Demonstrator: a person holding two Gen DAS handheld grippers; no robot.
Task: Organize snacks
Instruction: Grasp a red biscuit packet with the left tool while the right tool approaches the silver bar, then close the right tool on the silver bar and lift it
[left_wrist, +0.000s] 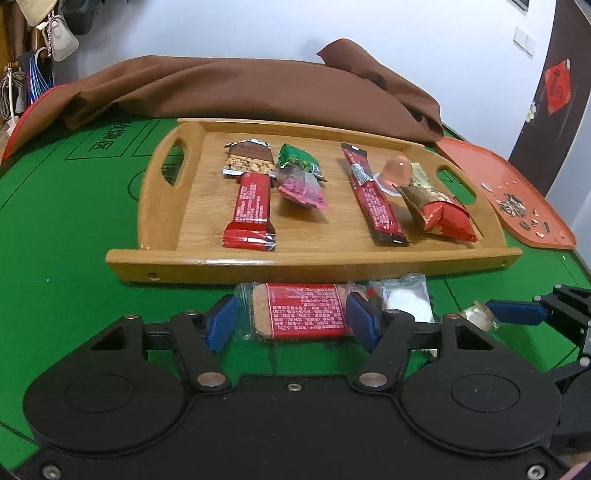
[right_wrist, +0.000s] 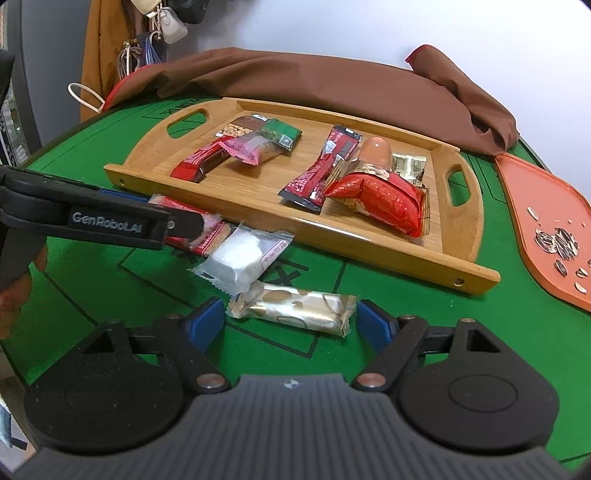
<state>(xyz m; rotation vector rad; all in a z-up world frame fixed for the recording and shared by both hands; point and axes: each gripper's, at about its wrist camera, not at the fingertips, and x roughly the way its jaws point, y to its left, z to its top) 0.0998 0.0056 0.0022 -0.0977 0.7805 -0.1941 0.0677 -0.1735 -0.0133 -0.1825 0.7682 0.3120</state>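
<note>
Already most snacks are being kept on the wooden tray (left_wrist: 317, 264). Three are still lying on the green table (left_wrist: 74, 229) beside its near edge: the red biscuit bar (left_wrist: 301, 310) is being bracketed, perhaps lightly touched, by the left gripper (left_wrist: 291, 319); the gold bar (right_wrist: 295, 306) is being straddled by the released right gripper (right_wrist: 291, 323); the white packet (right_wrist: 240, 258) is waiting.

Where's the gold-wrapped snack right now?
The gold-wrapped snack lies on the green table, outside the wooden tray, between the right tool's open blue fingers, beside the white packet.

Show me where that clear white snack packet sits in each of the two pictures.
Left wrist view: white packet at centre right, on the green table just below the wooden tray's front rim.
Right wrist view: white packet left of centre, before the tray's front rim.
Shared landmark: the wooden tray.
</note>
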